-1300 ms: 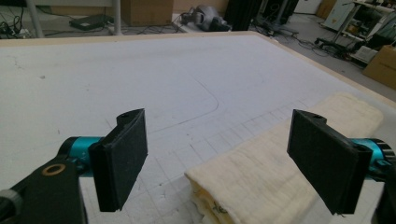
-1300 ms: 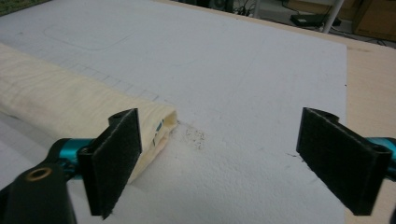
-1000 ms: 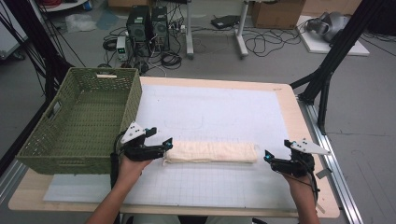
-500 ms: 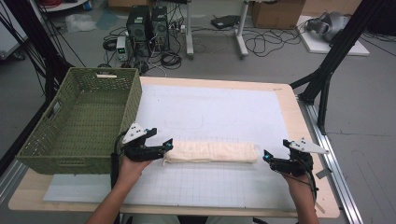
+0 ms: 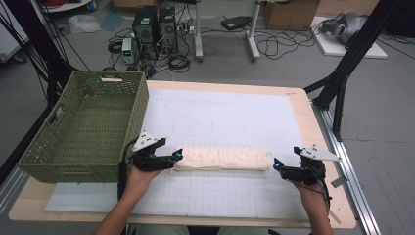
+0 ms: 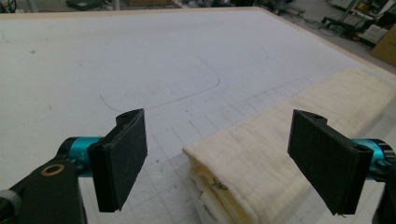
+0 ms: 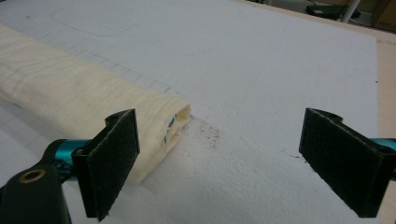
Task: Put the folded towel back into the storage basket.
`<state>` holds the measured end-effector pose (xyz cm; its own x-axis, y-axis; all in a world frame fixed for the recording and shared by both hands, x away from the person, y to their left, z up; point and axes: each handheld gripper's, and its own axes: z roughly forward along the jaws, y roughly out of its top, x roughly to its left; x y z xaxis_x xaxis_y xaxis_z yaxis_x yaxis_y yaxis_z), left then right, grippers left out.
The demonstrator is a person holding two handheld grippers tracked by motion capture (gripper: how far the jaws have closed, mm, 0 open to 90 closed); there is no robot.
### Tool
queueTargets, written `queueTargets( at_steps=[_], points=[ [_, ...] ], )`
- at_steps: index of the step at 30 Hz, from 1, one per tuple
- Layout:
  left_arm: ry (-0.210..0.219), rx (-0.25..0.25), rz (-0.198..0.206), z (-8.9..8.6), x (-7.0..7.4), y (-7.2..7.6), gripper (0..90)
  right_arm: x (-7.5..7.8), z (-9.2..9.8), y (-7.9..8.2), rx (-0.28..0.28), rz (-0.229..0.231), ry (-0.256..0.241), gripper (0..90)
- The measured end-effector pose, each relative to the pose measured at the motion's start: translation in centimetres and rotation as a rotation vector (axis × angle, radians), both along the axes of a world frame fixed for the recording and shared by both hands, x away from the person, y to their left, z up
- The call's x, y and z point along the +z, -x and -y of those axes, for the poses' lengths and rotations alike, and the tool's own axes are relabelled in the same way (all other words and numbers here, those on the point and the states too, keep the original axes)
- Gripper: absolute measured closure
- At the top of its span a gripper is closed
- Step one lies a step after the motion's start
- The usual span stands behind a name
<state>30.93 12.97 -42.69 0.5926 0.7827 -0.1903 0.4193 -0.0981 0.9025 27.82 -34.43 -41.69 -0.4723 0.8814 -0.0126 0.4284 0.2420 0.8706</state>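
Note:
A cream folded towel (image 5: pixel 221 159) lies as a long narrow strip across the white mat (image 5: pixel 220 117) near the front of the table. My left gripper (image 5: pixel 177 155) is open at the towel's left end, and the left gripper view shows that layered end (image 6: pixel 243 177) between the wide-apart jaws. My right gripper (image 5: pixel 276 164) is open just off the towel's right end. In the right gripper view that end (image 7: pixel 159 116) sits beside the left jaw, and bare mat (image 7: pixel 261 93) lies between the jaws.
A green woven basket (image 5: pixel 83 125) stands at the table's left, close to my left gripper. The wooden table edge (image 5: pixel 323 132) runs along the right. Beyond the table are computer towers, cables and black frame legs on the floor.

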Motion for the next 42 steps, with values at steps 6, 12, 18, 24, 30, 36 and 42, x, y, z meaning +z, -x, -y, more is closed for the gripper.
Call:
queueTargets(
  at_steps=[6, 12, 18, 24, 30, 36, 42],
  points=[
    [-0.04, 0.014, -0.049, 0.3, -0.6, -0.2, 21.1, -0.1, -0.1, -0.1, 0.012, -0.006, 0.009, 11.6],
    [-0.085, 0.017, -0.105, 0.5, -1.2, -0.4, 24.2, -0.3, 0.0, -0.1, 0.013, -0.019, 0.014, 11.6],
    [-0.123, -0.011, -0.14, 1.1, -1.7, -0.2, 27.8, -0.4, -0.2, -0.1, 0.02, -0.025, 0.017, 11.6],
    [-0.172, -0.037, -0.16, 1.8, -2.2, 0.0, 32.0, -0.5, -0.2, -0.2, 0.025, -0.031, 0.021, 11.6],
    [-0.231, -0.055, -0.142, 2.7, -2.4, 0.3, 36.1, -0.6, -0.3, -0.2, 0.029, -0.032, 0.028, 11.6],
    [-0.238, -0.073, -0.137, 2.7, -2.4, 0.4, 43.5, -0.7, -0.5, -0.2, 0.034, -0.03, 0.036, 11.7],
    [-0.227, -0.108, -0.128, 2.9, -2.4, 0.6, 59.8, -0.8, -0.6, -0.3, 0.048, -0.044, 0.019, 12.1]
  ],
)
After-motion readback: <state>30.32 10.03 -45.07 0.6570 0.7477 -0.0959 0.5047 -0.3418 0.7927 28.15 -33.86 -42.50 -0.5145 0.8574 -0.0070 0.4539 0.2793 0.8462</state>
